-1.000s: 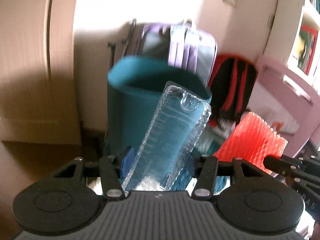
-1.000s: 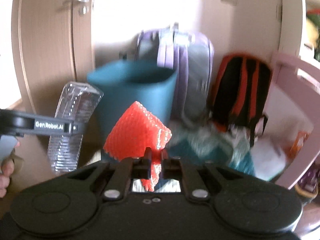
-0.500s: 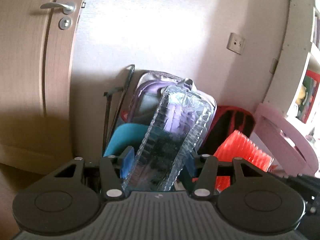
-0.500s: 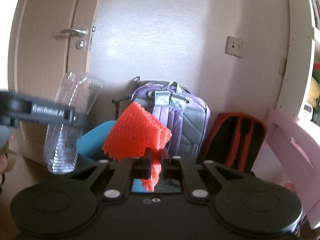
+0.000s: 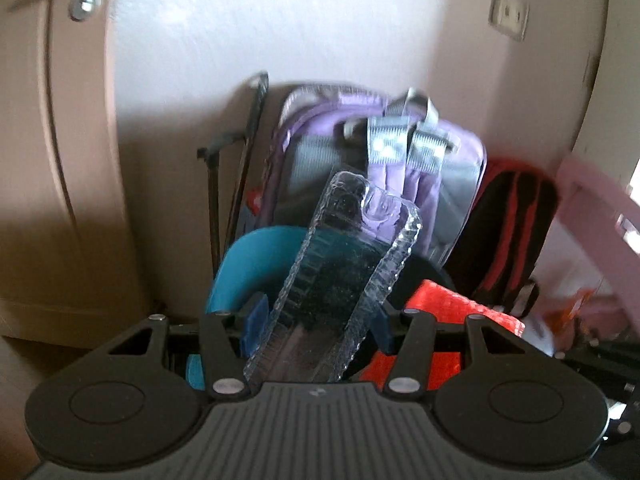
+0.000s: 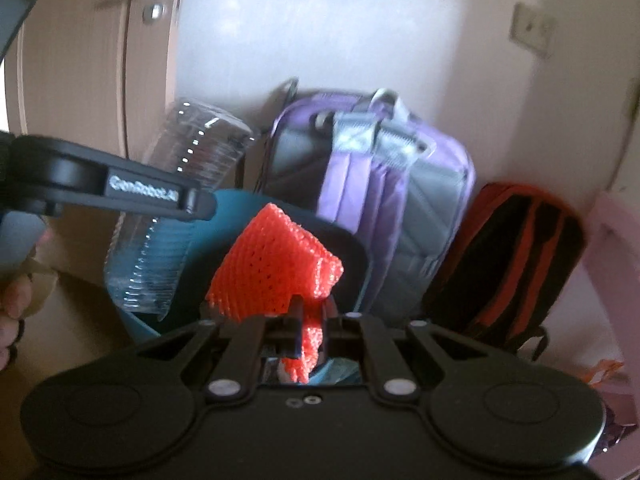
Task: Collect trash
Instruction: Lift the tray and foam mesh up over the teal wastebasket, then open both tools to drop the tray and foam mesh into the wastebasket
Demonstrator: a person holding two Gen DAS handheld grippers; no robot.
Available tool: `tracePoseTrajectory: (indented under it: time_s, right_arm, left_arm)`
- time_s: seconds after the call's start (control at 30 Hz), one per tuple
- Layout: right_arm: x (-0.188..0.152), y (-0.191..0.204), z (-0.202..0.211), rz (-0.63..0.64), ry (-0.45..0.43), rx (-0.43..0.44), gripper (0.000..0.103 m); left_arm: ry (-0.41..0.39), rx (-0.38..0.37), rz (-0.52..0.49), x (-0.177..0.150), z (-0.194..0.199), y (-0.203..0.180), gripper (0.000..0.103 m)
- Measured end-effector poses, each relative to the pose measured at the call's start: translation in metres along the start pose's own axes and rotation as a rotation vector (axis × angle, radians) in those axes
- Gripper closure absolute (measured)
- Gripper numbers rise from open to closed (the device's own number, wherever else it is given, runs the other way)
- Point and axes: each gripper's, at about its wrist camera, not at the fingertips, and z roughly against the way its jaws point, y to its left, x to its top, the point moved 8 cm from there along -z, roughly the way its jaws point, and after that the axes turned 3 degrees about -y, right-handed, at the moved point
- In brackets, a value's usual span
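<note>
- Nearest, left view: left gripper (image 5: 316, 320) clamped on a clear plastic tray (image 5: 340, 276), blue pads pressing its two long edges; long axis of the tray running forward and up, away from the camera, leaning slightly right.
- Nearest, right view: right gripper (image 6: 310, 320) pinched tight on a crumpled red foam net (image 6: 280, 268), most of the net bunched above and left of the fingertips, a short tail hanging below.
- Just beyond both: teal trash bin (image 6: 224, 204), open mouth with dark interior facing up; in the right view, net directly over the mouth; in the left view, teal rim (image 5: 248, 260) left of and behind the tray, tray's lower end apparently above the opening.
- Side relation: tray and left gripper (image 6: 120, 188) to the left of the net, over the bin's left rim; neither gripper clearly nearer the mouth, though the net sits more centrally.
- Judged next need: straight release downward for both items, with the tray's length perhaps needing a tilt to clear the rim.
- Farthest: purple backpack (image 5: 384, 168) and black-and-red backpack (image 6: 516, 252) against the wall, door (image 6: 80, 60) to the left.
</note>
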Motion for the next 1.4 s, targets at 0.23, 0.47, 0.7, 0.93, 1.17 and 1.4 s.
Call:
tracePoseTrajectory:
  time_s: [0.23, 0.47, 0.7, 0.93, 1.17, 1.4]
  right_arm:
    - [-0.006, 0.016, -0.039, 0.045, 0.144, 0.111, 0.096]
    - [-0.019, 0.021, -0.062, 0.084, 0.234, 0.128, 0.093]
    - [-0.027, 0.021, -0.071, 0.09, 0.266, 0.141, 0.078]
    - [-0.029, 0.02, -0.066, 0.05, 0.241, 0.145, 0.054]
    - [-0.023, 0.019, -0.049, 0.033, 0.185, 0.133, 0.021]
    - [-0.016, 0.013, -0.017, -0.027, 0.127, 0.125, 0.006]
  left_arm:
    - [0.105, 0.01, -0.095, -0.016, -0.041, 0.0, 0.05]
    - [0.187, 0.012, -0.191, -0.037, -0.061, -0.005, 0.048]
    - [0.247, 0.003, -0.189, -0.047, -0.07, -0.006, 0.044]
    - [0.228, -0.002, -0.173, -0.047, -0.062, -0.007, 0.03]
    - [0.185, 0.003, -0.133, -0.043, -0.036, -0.004, 0.023]
    - [0.127, -0.008, -0.093, -0.036, 0.003, -0.003, 0.021]
